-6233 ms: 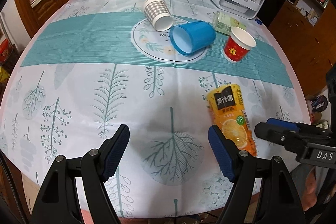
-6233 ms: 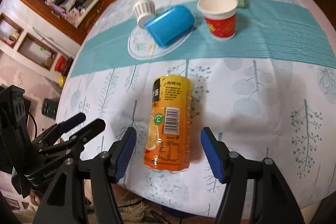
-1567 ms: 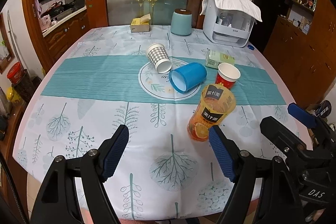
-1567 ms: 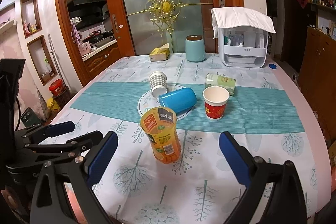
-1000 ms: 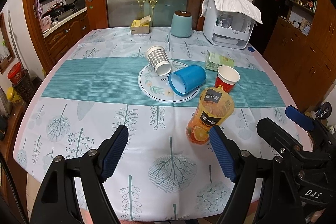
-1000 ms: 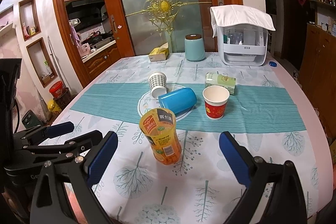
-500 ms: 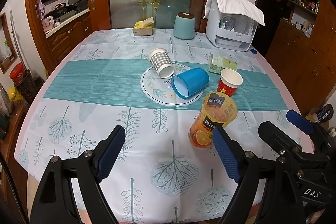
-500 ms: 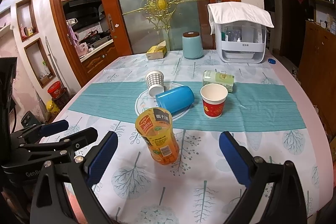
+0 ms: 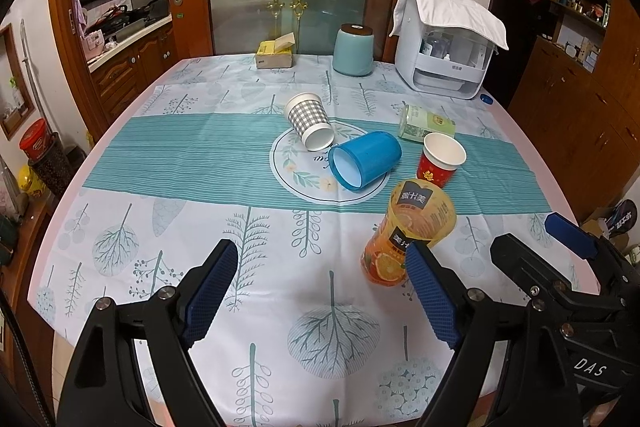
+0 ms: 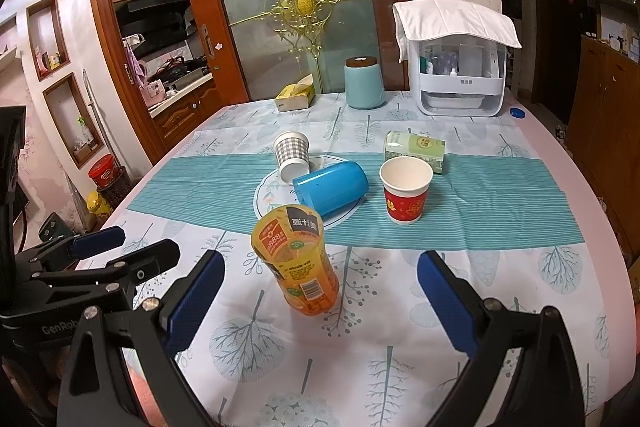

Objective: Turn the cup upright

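An orange juice cup [image 9: 404, 235] [image 10: 298, 263] stands upright on the tablecloth near the front edge. A blue cup [image 9: 366, 160] [image 10: 331, 187] lies on its side on the round mat. A grey checked cup [image 9: 310, 127] [image 10: 292, 155] lies on its side behind it. A red paper cup [image 9: 440, 159] [image 10: 405, 190] stands upright. My left gripper [image 9: 320, 297] is open and empty, back from the juice cup; it also shows in the right wrist view [image 10: 120, 251]. My right gripper [image 10: 320, 301] is open and empty behind the juice cup; it also shows in the left wrist view [image 9: 552, 243].
A green box [image 9: 426, 123] lies behind the red cup. A teal canister [image 9: 354, 51], a yellow tissue box [image 9: 275, 55] and a white appliance with a cloth on it [image 9: 446, 43] stand at the table's far edge. Wooden cabinets [image 9: 576, 99] stand to the right.
Six seconds ago the juice cup lay on its side between my right fingers; now it stands upright and free. Both grippers have since drawn back and up a little.
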Demonstrator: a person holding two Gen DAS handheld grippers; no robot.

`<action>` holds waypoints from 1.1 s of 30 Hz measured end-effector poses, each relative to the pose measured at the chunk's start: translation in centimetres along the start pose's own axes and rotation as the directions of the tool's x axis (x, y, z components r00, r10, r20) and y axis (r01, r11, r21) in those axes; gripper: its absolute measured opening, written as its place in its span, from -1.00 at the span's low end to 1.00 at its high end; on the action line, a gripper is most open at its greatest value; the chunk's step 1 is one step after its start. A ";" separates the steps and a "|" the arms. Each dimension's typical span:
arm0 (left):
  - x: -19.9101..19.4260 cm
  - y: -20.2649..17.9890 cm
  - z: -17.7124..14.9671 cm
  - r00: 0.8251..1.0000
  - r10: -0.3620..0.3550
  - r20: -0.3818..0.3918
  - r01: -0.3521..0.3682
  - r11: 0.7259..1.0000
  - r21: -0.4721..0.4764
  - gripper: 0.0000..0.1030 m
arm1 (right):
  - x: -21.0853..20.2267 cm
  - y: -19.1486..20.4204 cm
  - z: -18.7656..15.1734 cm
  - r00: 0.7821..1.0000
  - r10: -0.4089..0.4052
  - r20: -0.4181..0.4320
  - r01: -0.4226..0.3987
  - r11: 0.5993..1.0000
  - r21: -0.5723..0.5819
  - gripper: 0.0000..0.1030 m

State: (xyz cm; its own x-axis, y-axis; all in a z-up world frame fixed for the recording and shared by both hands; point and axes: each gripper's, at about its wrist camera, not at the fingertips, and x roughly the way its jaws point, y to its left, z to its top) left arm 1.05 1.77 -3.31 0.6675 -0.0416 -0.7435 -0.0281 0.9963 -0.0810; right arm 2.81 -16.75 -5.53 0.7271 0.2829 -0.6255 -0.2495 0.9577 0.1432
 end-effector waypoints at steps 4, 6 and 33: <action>0.3 0.1 0.0 1.000 -0.003 -0.007 0.003 1.000 -0.003 0.64 | 0.0 0.0 0.0 1.000 0.000 -0.001 0.000 1.000 0.000 0.90; 0.4 0.1 0.0 1.000 -0.002 -0.010 0.002 1.000 -0.004 0.64 | 0.1 0.0 0.0 1.000 0.000 -0.002 0.000 1.000 0.000 0.90; 0.7 0.1 -0.2 1.000 0.010 -0.020 -0.010 1.000 0.000 0.64 | 0.9 -0.2 -0.6 1.000 0.001 -0.018 -0.001 1.000 0.010 0.90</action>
State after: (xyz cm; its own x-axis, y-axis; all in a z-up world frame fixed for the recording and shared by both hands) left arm 1.36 1.86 -4.03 0.6522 -0.0329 -0.7573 -0.0353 0.9967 -0.0737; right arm 3.13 -16.68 -6.51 0.7148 0.2833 -0.6393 -0.2438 0.9579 0.1519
